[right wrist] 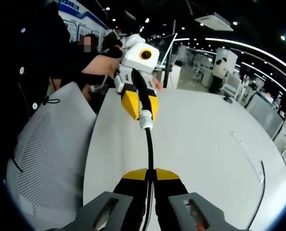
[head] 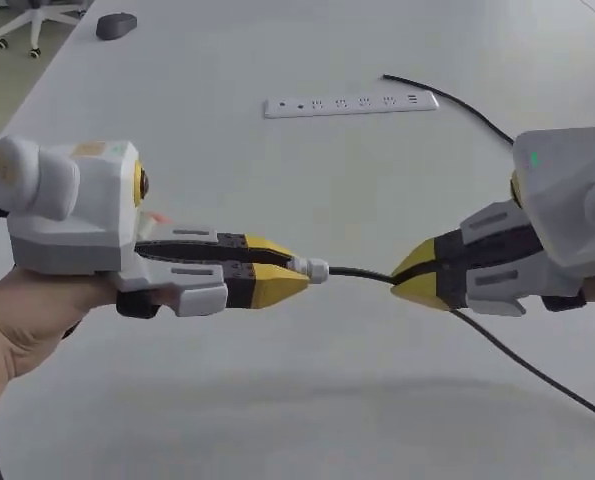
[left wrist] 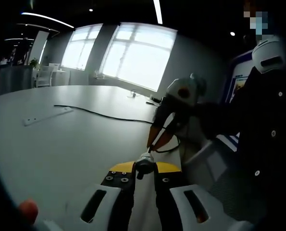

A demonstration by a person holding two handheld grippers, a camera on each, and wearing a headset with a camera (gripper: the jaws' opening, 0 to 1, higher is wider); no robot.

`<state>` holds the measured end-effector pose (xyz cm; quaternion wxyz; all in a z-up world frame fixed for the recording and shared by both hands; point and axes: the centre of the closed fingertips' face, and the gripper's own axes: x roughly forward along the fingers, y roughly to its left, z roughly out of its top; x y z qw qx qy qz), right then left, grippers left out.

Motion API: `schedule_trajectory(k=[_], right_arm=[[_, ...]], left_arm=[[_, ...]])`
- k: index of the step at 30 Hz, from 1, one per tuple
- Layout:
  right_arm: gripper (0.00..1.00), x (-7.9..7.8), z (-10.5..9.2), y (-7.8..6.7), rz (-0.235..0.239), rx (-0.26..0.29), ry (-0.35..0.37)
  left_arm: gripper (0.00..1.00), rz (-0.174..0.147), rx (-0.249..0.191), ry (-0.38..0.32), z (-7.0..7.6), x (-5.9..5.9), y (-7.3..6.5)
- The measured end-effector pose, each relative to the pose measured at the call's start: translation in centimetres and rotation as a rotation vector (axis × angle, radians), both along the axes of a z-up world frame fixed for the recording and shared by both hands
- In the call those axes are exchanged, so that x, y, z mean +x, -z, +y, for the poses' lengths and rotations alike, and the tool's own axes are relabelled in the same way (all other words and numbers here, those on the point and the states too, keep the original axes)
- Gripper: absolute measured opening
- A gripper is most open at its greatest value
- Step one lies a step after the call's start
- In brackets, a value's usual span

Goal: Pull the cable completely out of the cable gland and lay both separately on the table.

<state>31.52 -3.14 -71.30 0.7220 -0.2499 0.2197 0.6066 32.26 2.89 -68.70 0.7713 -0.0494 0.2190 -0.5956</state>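
Cable gland [head: 314, 268] is clamped between the closed jaws of the left gripper [head: 295, 272] and held in the air above the table [head: 277, 390]. The black cable [head: 362, 272] leaves its end and runs straight to the right gripper [head: 402, 277], whose jaws are closed on the cable near the gland, with the loose length trailing off behind. Extraction is judged incomplete, as the cable is not yet free of the gland. Outstanding steps are to draw the two apart until the cable clears, then lay each part down separately.
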Motion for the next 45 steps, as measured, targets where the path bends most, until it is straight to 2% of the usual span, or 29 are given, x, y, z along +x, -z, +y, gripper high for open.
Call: schedule_trajectory(k=[16,31,45], right_arm=[[0.0,-0.2,-1.1,0.4,0.015,-0.017,0.02],[0.0,0.0,-1.0,0.4,0.005,-0.021,0.014],[0.0,0.0,-1.2,0.6,0.014,-0.022,0.014]], left_arm=[[0.15,0.013,-0.003,-0.031,1.0,0.6,0.5],[0.15,0.022,-0.02,-0.044,1.3,0.5,0.4],[0.15,0.024,-0.019,-0.058,2.0,0.4,0.5]])
